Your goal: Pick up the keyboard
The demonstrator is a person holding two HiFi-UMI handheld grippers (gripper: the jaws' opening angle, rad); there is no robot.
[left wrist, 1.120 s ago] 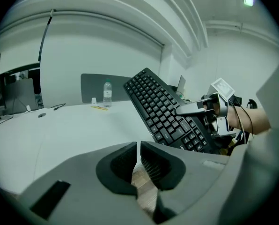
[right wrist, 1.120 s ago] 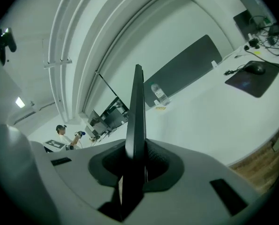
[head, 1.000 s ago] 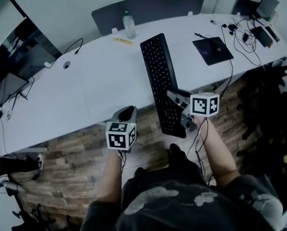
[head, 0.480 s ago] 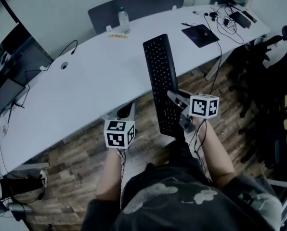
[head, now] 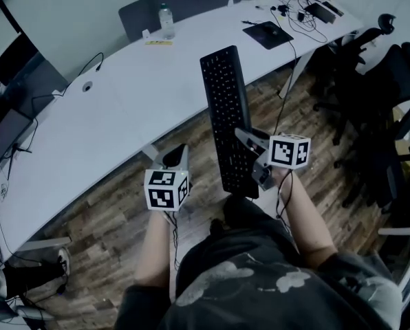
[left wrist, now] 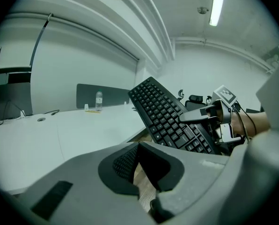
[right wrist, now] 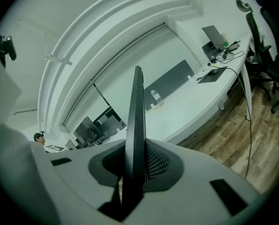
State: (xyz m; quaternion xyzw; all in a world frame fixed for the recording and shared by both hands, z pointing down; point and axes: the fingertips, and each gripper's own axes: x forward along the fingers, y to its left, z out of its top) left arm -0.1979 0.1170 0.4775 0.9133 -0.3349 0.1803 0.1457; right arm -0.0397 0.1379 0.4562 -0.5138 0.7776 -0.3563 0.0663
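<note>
The black keyboard (head: pixel 226 112) hangs in the air, its far end over the white desk's (head: pixel 102 122) front edge and its near end over the wooden floor. My right gripper (head: pixel 245 158) is shut on the keyboard's near right edge. In the right gripper view the keyboard (right wrist: pixel 135 125) stands edge-on between the pads. My left gripper (head: pixel 176 158) is shut and holds nothing, to the left of the keyboard, over the floor in front of the desk. The left gripper view shows the keyboard (left wrist: pixel 165 114) and the right gripper (left wrist: pixel 195 118) clamped on it.
A water bottle (head: pixel 166 20) and a yellow strip (head: pixel 158 42) stand at the desk's far edge before a dark divider panel (head: pixel 184 2). A dark mouse pad (head: pixel 267 34) and tangled cables (head: pixel 298 12) lie at the right end. Black office chairs (head: pixel 387 95) crowd the right.
Both grippers have drawn back from the desk toward the person, the right one carrying the keyboard out over the floor. The left gripper stays empty.
</note>
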